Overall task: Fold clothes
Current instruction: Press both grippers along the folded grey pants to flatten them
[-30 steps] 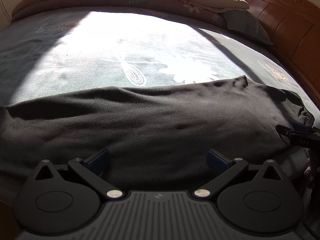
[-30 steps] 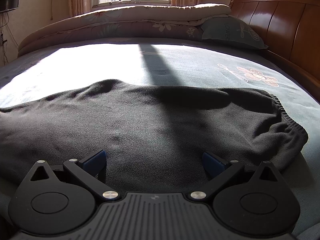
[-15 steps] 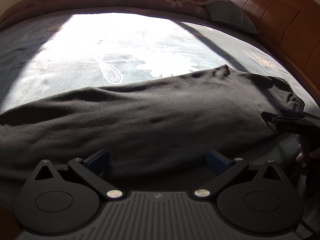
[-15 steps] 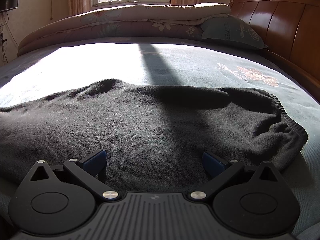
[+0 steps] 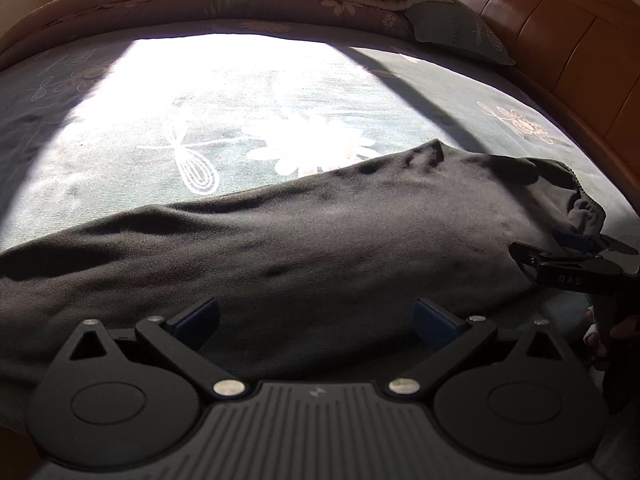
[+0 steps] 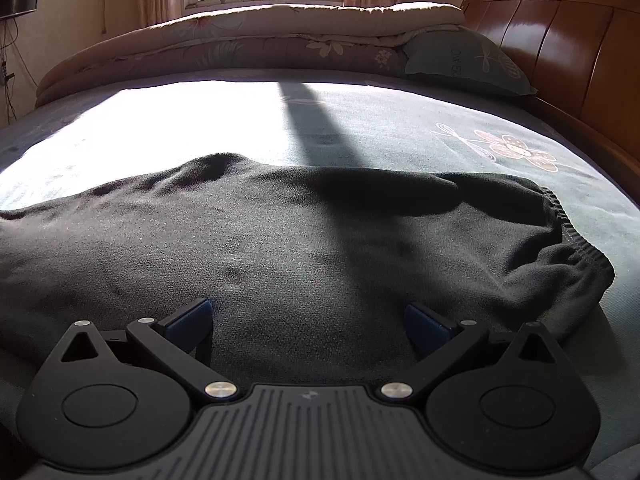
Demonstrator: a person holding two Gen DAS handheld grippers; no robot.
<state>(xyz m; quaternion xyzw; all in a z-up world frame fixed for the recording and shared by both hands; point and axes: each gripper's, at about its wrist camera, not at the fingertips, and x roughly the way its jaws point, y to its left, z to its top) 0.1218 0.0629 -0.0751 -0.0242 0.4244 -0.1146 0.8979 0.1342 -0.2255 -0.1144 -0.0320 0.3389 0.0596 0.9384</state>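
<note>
A dark fleece garment (image 5: 320, 248) lies spread across the bed, its elastic waistband (image 6: 576, 248) bunched at the right end. My left gripper (image 5: 316, 316) is open low over the garment's near edge, with fabric lying between its blue-padded fingers (image 5: 196, 316). At the waistband end my right gripper (image 6: 310, 320) is also open over the near edge. The left wrist view shows the right gripper (image 5: 560, 246) from the side, touching or just above the cloth by the waistband. Neither gripper pinches the fabric.
A teal flower-print bedsheet (image 5: 240, 100) lies under a bright patch of sun. A folded quilt (image 6: 248, 36) and a pillow (image 6: 464, 60) lie at the far side. A wooden headboard (image 6: 560, 40) runs along the right. A person's hand (image 5: 596, 332) holds the right gripper.
The left wrist view has swung up and left, so the garment now slants across it and more quilt shows. The right gripper sits further in from that view's right edge. The right wrist view is unchanged.
</note>
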